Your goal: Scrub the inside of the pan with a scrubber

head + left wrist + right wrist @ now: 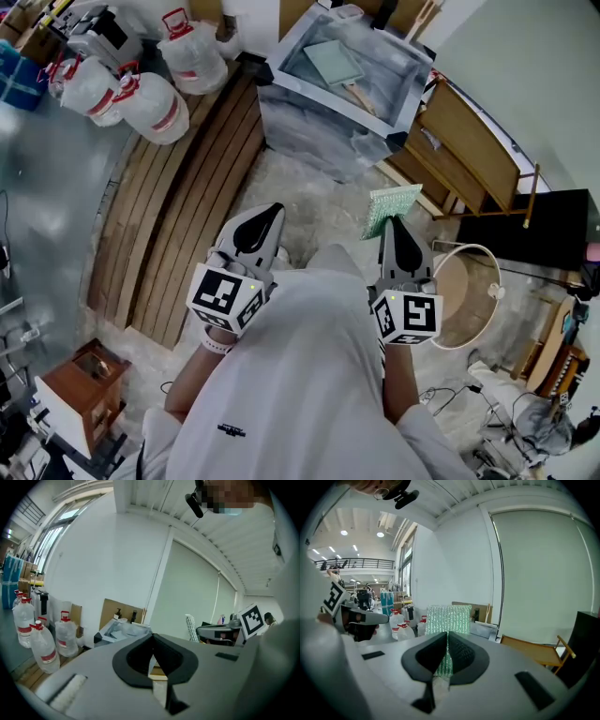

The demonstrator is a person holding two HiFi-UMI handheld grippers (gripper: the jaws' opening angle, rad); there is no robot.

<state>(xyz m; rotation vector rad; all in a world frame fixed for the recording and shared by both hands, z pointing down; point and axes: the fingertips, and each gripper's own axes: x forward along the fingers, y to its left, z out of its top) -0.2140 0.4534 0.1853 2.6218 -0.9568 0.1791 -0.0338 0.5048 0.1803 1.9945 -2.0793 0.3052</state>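
A green mesh scrubber [392,208] stands upright, pinched by its lower edge in my right gripper [393,226], which is shut on it. In the right gripper view the scrubber [449,619] rises above that gripper [446,637]. My left gripper [272,214] is held at the same height to the left, jaws closed with nothing between them; the left gripper view [152,641] shows its jaws meeting. Both grippers are held up in front of the person's chest. No pan shows in any view.
Ahead is a plastic-lined tub [342,75] holding a pale board. Several water jugs [150,89] stand at the far left beside wooden slats [187,206]. A wooden frame [478,150], a black box [553,230] and a round white-rimmed object [469,295] are at the right.
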